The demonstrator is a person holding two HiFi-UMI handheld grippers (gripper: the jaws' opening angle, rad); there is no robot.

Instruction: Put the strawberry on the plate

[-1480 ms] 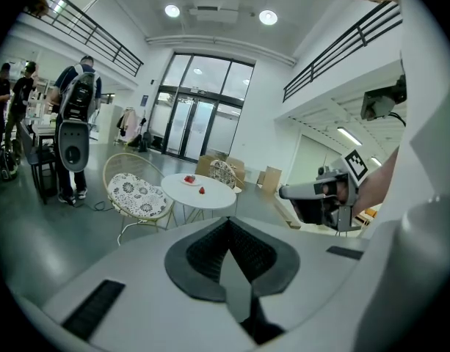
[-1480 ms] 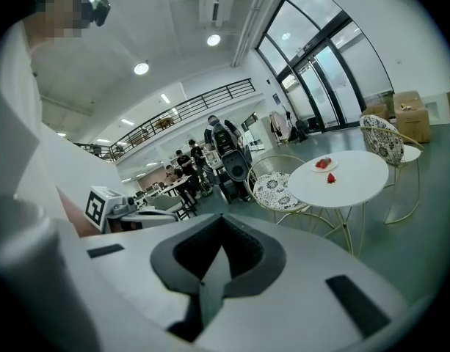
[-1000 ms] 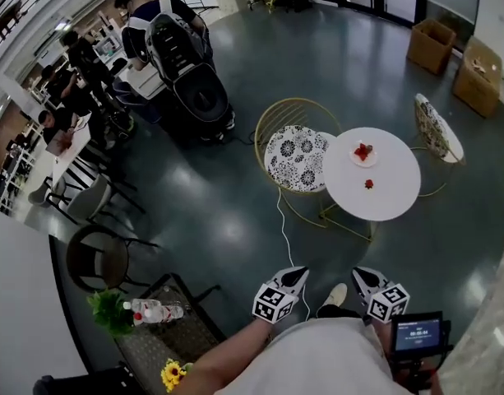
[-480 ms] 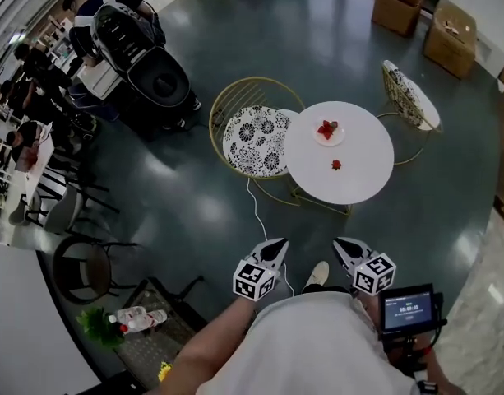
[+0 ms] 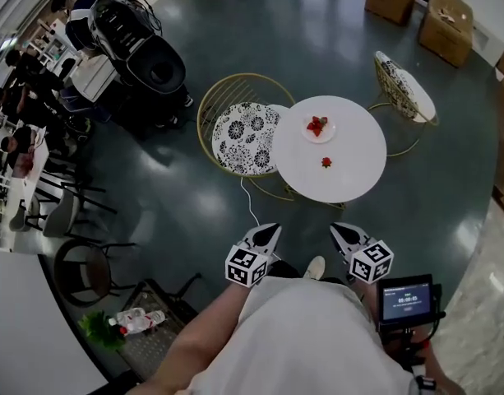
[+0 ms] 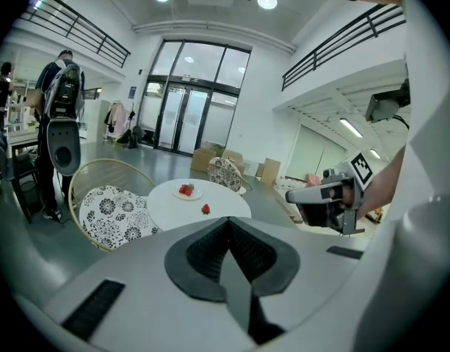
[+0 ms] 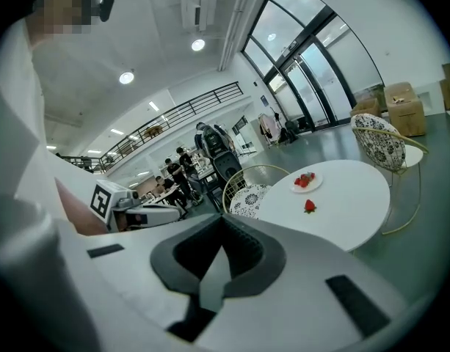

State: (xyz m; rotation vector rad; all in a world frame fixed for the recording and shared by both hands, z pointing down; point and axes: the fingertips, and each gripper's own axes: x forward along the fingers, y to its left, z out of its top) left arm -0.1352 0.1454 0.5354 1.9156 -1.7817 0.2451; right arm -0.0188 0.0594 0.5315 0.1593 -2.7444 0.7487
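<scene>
Two tongs, both closed: the left gripper [image 5: 266, 235] has its dark pads pressed together with nothing between them, and so has the right gripper [image 5: 344, 237]. They sit side by side in front of the person's torso, tips aimed at 12 o'clock and tipped slightly toward the floor. Each shows in the other's view, the right gripper at 3 o'clock of the left.

Ahead at 12 o'clock, well apart from both tongs, stands a round white table [image 5: 354, 175]. The loose strawberry [image 5: 326, 162] lies on its bare top, near the plate [image 5: 328, 136] and at about 6 o'clock of it. The plate already carries a few red berries. A gold-frame chair with a floral cushion [image 5: 243, 137] touches the table at 9 o'clock, and a second floral chair [image 5: 405, 95] stands at 2 o'clock.

I judge the strawberry light, soft and easily bruised, with a skin that may slip under hard pads. The broad shoulders just below the leafy cap look like the safest place to pinch, with a gentle close. Neither gripper is within reach yet, and the jaws must part before any grasp.
</scene>
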